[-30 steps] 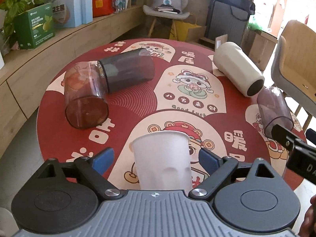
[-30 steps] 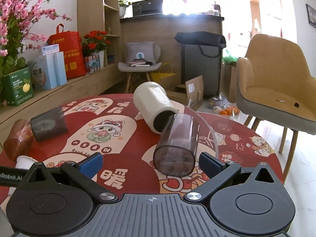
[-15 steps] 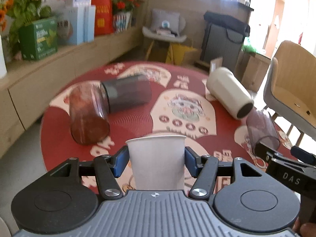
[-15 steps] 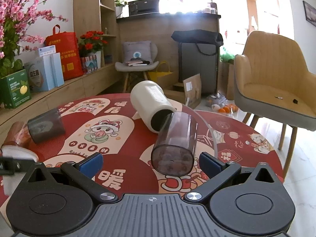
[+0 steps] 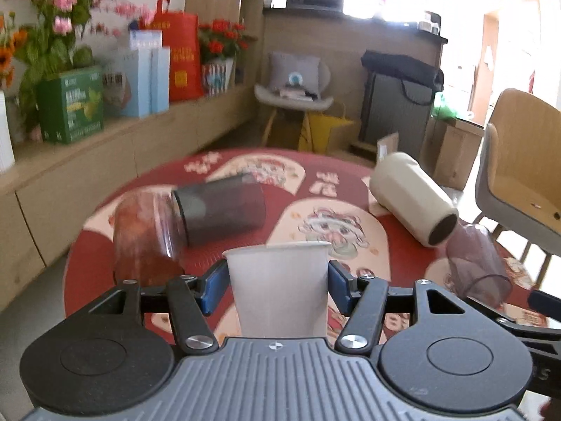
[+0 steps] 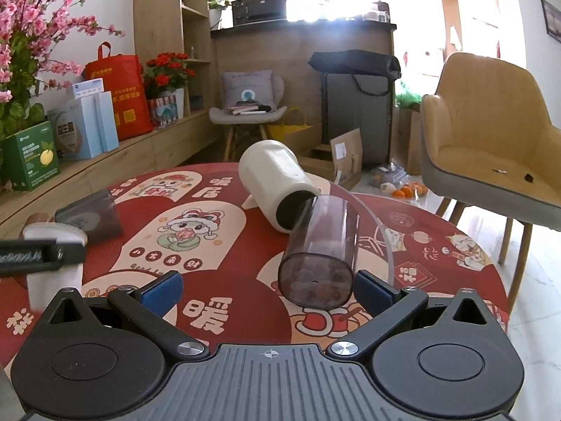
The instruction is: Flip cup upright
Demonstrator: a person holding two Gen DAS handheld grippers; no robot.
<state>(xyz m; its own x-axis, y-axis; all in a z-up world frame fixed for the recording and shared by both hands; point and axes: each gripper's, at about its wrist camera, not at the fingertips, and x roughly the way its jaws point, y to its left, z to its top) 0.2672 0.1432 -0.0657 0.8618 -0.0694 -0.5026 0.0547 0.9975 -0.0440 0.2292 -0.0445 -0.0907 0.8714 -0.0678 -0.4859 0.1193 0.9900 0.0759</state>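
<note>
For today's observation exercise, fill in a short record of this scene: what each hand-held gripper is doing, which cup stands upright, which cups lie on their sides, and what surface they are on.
left hand-held gripper: shut on the white cup
right hand-held gripper: open, holding nothing, purple cup lies just ahead of it
upright: white cup, mouth up
on their sides: cream cup, purple cup, dark grey cup, brown cup
surface: round red table with cartoon prints
</note>
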